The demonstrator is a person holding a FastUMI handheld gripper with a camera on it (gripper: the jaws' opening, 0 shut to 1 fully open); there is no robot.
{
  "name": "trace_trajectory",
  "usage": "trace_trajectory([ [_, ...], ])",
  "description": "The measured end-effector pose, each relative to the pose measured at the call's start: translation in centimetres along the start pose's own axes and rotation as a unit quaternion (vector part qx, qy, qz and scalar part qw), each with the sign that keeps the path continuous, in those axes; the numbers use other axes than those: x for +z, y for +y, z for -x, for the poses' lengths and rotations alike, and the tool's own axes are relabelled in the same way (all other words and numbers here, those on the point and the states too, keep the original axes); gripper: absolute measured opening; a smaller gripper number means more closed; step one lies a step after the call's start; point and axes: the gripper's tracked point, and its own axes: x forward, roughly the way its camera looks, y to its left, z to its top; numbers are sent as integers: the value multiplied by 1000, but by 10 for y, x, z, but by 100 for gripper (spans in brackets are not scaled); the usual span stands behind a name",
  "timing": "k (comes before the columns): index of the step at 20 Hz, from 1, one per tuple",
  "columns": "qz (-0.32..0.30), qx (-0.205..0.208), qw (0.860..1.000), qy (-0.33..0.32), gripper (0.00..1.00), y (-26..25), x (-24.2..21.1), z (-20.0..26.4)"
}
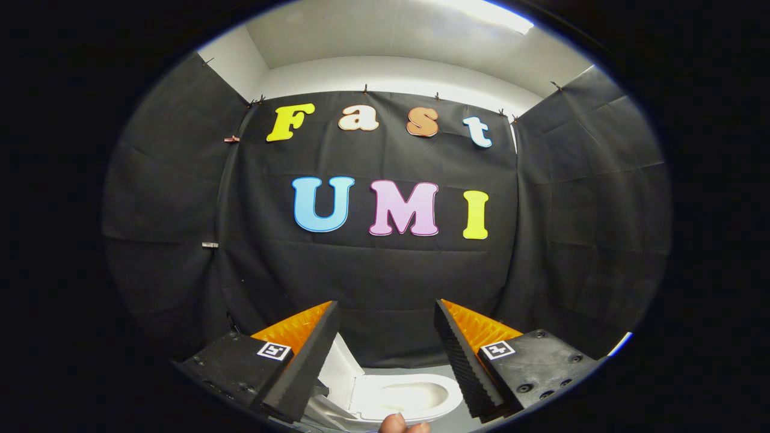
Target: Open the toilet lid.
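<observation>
The gripper point(385, 313) hung in the air with its two fingers spread wide apart, and nothing was held between them; neither finger touched anything. Each finger carried a small square black-and-white marker point(274, 350) on its upper face, near the base. Down below, seen through the gap between the fingers, stood a white toilet point(400, 398) on a pale floor point(442, 368), well under the gripper and apart from it. Its oval bowl lay open to view, the seat ring showing round a paler hollow. The toilet lid point(343, 367) appeared to stand already raised, tilted up at the side of the bowl nearest the left finger, partly hidden behind that finger; from where I stood the fisheye bend made it hard to say whether it leaned fully back or stood only part-way up. Just nearer than the bowl, low between the fingers, the tips of a person's hand point(402, 424) poked into sight, close to the rim of the seat, though I could not tell whether they touched it. Behind the toilet rose the black cloth wall point(385, 282) of the booth, pinned along its top, with more cloth panels to either side and a white ceiling with a bright light strip point(487, 13) overhead.
</observation>
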Motion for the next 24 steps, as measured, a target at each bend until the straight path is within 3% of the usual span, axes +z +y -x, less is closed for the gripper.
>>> trace_trajectory([
  [24, 10, 9, 1000, -2, 99, 8, 3, -1],
])
